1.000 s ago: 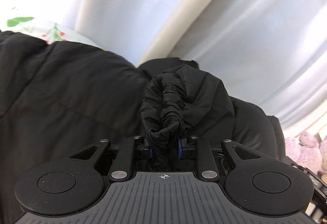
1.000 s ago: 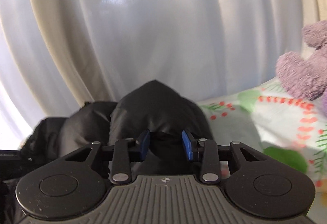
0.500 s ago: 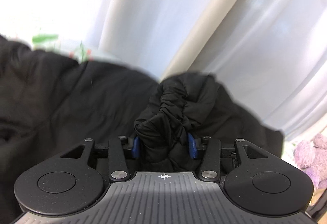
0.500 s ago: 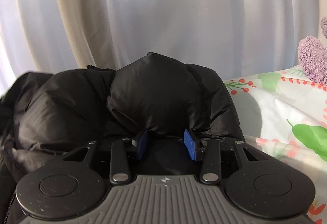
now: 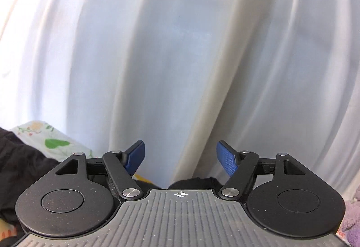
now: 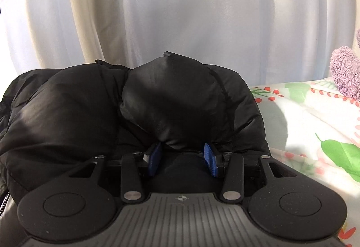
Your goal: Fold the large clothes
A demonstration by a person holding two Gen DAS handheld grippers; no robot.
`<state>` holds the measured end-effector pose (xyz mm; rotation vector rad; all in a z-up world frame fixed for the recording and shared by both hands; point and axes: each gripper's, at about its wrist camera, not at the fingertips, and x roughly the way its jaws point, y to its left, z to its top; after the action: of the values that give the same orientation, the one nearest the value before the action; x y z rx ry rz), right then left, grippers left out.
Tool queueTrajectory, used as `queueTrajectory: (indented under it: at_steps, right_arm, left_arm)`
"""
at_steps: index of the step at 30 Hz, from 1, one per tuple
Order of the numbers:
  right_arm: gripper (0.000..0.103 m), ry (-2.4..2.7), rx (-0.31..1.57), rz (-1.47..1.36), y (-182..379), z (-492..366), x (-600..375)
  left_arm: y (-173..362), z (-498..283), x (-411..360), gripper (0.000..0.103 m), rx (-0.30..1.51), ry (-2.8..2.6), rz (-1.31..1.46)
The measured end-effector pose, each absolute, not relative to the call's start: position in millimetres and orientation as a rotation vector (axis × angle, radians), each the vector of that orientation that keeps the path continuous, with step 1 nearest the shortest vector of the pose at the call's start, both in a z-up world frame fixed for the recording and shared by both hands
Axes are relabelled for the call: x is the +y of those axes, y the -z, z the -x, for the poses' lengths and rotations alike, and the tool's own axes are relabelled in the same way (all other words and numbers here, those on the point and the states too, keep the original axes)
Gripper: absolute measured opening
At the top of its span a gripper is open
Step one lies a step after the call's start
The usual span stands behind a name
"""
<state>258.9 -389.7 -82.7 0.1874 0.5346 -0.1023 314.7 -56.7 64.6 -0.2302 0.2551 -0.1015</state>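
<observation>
Left gripper: jaws opening, already wide, nothing between the blue pads. It faces the white curtain. Black jacket shows only at the left edge and as a dark sliver just under the jaws; a bit of floral bedsheet beside it.

Right gripper: jaws partway apart with a puffy fold of the jacket bulging between the pads. The fabric fills the gap and seems to touch both pads, so I judge it a light grip, though how firm it is can't be told. The rest of the jacket is bunched to the left of that fold, lying on the bedsheet. A purple plush toy sits far right, well apart from the jacket.

Step, as a guess: a fold laid down on the left side, the left gripper free of the cloth, the right one at the folded bulk.

Next move likely calls for the left gripper to come down and pick a fresh edge or corner of the jacket, while the right either lets go or pins the pile. Padded slick fabric, so it may spring back open if not pressed flat.
</observation>
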Motion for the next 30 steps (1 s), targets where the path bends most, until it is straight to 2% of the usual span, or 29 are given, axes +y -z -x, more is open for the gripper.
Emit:
queueTrajectory:
  at_steps: [3,5,9,14,16,22,30]
  right_arm:
    - [0.042,0.109,0.536,-0.170,81.8,-258.9,-386.2]
    - [0.042,0.109,0.535,-0.172,81.5,-258.0,-386.5]
    - [0.042,0.108,0.534,-0.173,81.5,-256.7,-386.8]
    - [0.042,0.101,0.537,-0.173,78.5,-256.6,-387.7]
    - [0.041,0.097,0.561,-0.169,65.5,-257.5,-386.6]
    - [0.040,0.089,0.444,-0.148,19.6,-275.3,-380.3]
    - [0.040,0.137,0.510,-0.096,64.3,-310.1,-381.3]
  left_arm:
    - [-52.0,-336.7,-76.0,0.081,0.322,0.203,0.182]
    - [-27.8,-352.4,-94.3,0.081,0.326,0.185,0.106]
    - [26.9,-386.4,-111.0,0.079,0.445,0.134,0.006]
    - [68.4,-405.7,-97.9,0.092,0.485,0.099,-0.003]
    - [79.5,-413.2,-88.3,0.093,0.523,0.092,0.025]
    - [90.7,-408.0,-98.0,0.096,0.524,0.087,-0.028]
    - [91.6,-402.8,-93.9,0.099,0.537,0.120,0.075]
